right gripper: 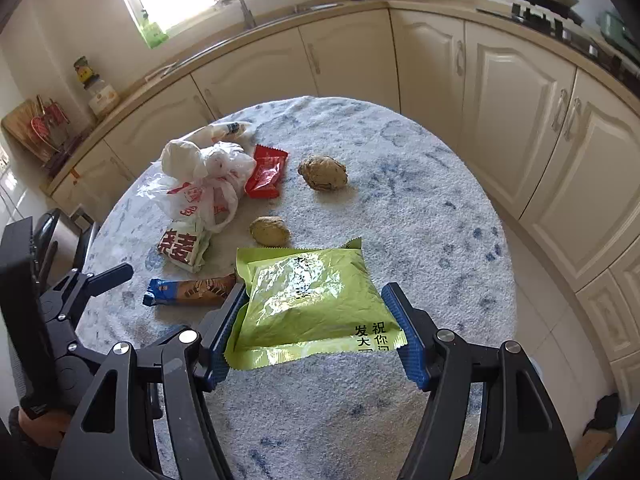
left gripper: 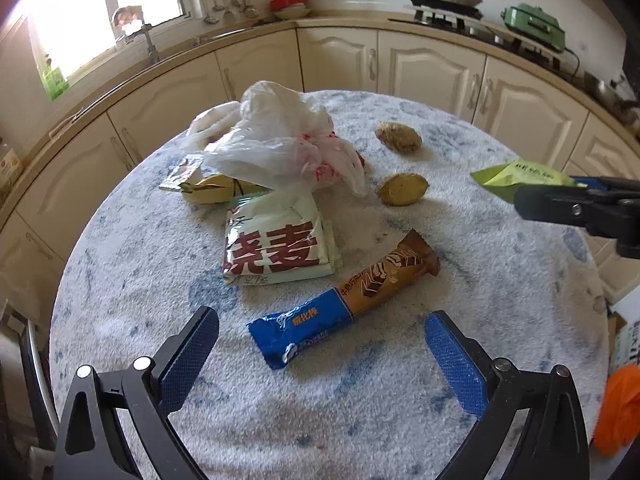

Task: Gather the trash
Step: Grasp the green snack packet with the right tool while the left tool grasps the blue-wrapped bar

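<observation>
My right gripper (right gripper: 316,328) is shut on a green snack packet (right gripper: 308,300) and holds it above the round table; the packet also shows in the left wrist view (left gripper: 516,178) at the right. My left gripper (left gripper: 322,340) is open and empty, just in front of a blue and brown wrapper (left gripper: 340,300), which also shows in the right wrist view (right gripper: 192,290). A white packet with red characters (left gripper: 276,244), a crumpled plastic bag (left gripper: 280,140), a banana peel (left gripper: 216,192) and a red wrapper (right gripper: 266,176) lie on the table.
Two potatoes (left gripper: 398,136) (left gripper: 402,188) lie on the blue-white tablecloth (left gripper: 500,280). Cream kitchen cabinets (left gripper: 432,68) curve behind the table. An orange thing (left gripper: 620,408) sits past the table's right edge. A black chair (right gripper: 24,280) stands at the left.
</observation>
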A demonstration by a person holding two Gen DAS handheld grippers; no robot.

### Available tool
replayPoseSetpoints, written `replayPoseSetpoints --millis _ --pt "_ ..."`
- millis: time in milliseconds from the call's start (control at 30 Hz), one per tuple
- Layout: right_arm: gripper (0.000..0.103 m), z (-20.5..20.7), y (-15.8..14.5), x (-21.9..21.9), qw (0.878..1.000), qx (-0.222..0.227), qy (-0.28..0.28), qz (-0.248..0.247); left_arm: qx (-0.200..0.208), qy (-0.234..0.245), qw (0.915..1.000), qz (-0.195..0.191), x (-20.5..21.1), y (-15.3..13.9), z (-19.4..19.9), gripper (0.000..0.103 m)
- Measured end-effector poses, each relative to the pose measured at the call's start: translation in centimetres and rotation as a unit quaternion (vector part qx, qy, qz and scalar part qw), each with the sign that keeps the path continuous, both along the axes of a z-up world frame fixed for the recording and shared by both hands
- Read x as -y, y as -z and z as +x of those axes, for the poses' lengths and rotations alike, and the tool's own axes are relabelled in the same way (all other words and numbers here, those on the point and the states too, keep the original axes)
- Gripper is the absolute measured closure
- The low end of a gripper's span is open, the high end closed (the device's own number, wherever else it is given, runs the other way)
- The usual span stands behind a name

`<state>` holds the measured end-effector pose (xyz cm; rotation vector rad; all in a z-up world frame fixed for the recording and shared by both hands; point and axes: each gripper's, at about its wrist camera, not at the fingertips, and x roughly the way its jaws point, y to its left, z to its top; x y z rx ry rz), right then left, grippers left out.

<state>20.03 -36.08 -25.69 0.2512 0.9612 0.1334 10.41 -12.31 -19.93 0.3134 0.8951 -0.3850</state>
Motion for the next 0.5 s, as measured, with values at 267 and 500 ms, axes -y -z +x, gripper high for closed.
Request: replayPoseSetpoints --millis 267,500 --pt "0.035 -0.8 -0.2 1.1 1.0 0.005 0.015 0.006 -0.051 0.077 0.9955 -0.023 2.5 0.9 1.3 0.077" --pt "0.035 -1.5 -0.7 1.5 1.0 0.013 0.023 0.008 -0.045 0.035 0.9982 -0.018 3.6 1.3 2.3 0.046"
